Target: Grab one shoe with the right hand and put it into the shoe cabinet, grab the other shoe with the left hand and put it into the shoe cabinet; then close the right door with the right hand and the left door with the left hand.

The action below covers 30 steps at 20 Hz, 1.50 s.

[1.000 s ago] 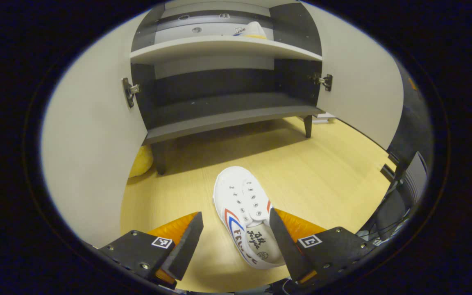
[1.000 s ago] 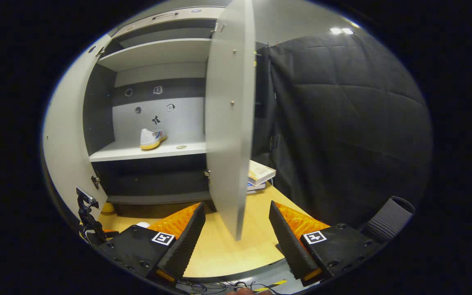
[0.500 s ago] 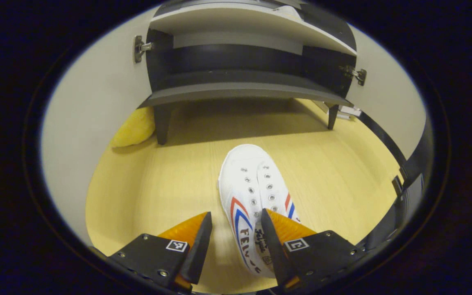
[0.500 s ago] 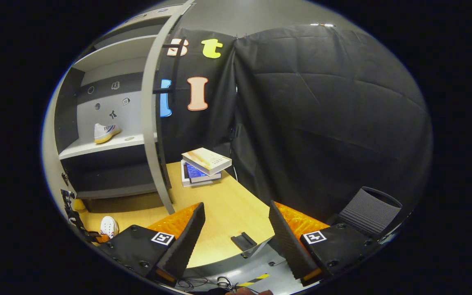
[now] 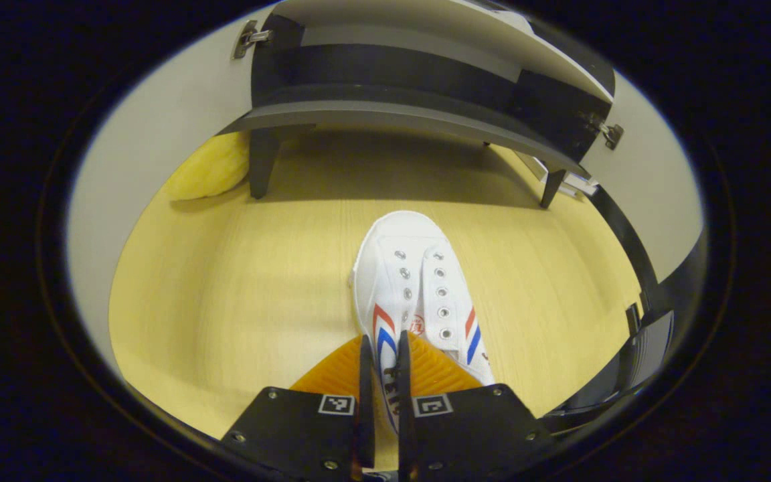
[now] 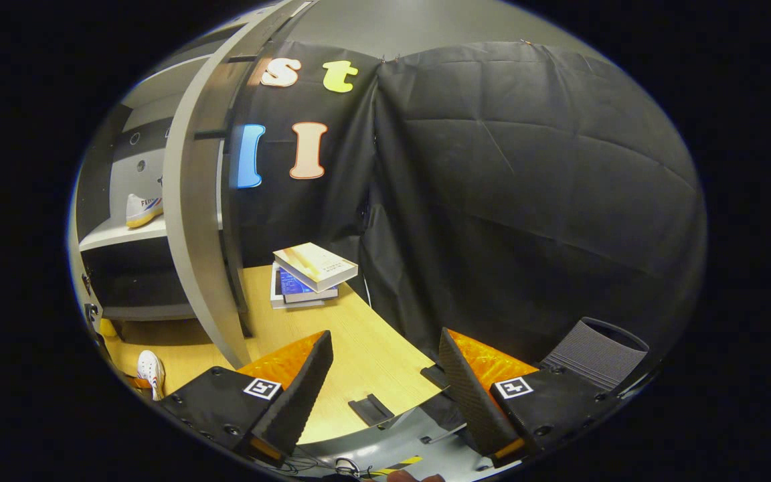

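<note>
done so far: one shoe (image 6: pixel 142 209) is already parked on the cabinet's (image 5: pixel 419 117) middle shelf, so the right hand's shoe run looks finished.
in progress: the second shoe (image 5: pixel 412 288) sits on the wood floor in front of the cabinet, toe pointing at it, and I'd say the pickup has just begun.
left gripper (image 5: pixel 383 375): fingers pinched together on the shoe's side wall near the heel, one finger inside the opening and one outside, as far as I can tell. The rest of the shoe sticks out ahead of the tips.
right gripper (image 6: pixel 384 375): spread wide, holding nothing, off to the side of the right door (image 6: pixel 191 221).
still to do: lift the shoe, get it onto a shelf, then swing both doors shut. Both are hanging wide open.
</note>
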Each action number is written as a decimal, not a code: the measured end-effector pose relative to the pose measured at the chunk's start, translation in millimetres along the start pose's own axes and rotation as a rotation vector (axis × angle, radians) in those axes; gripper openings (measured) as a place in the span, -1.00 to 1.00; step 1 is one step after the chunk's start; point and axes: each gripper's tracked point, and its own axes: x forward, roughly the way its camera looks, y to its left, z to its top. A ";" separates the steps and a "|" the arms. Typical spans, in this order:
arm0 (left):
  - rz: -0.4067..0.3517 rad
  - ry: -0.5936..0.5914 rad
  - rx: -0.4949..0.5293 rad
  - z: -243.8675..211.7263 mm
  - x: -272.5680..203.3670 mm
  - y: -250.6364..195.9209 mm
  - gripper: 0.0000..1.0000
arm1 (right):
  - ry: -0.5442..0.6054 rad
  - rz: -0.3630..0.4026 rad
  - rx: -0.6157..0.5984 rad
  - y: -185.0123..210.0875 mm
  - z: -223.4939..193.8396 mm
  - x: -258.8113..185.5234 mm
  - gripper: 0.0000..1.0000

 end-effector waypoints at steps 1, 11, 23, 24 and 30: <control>0.001 0.011 -0.004 -1.5 1.1 -1.4 -0.76 | 0.006 0.004 0.006 -0.1 0.0 1.4 0.94; 0.075 -0.052 -0.039 23.0 -16.4 5.7 -0.96 | 0.001 0.022 0.036 -19.6 12.9 60.3 0.99; 0.060 -0.420 0.014 67.8 -66.4 18.8 -1.00 | -0.121 0.107 0.095 -16.4 67.5 137.2 0.96; 0.062 -0.458 0.015 71.6 -69.8 20.4 -0.97 | -0.121 0.109 0.102 -16.0 66.2 143.9 0.94; 0.085 -0.647 0.040 69.3 -58.1 18.5 -0.98 | -0.112 0.119 0.124 -21.0 57.0 146.3 0.99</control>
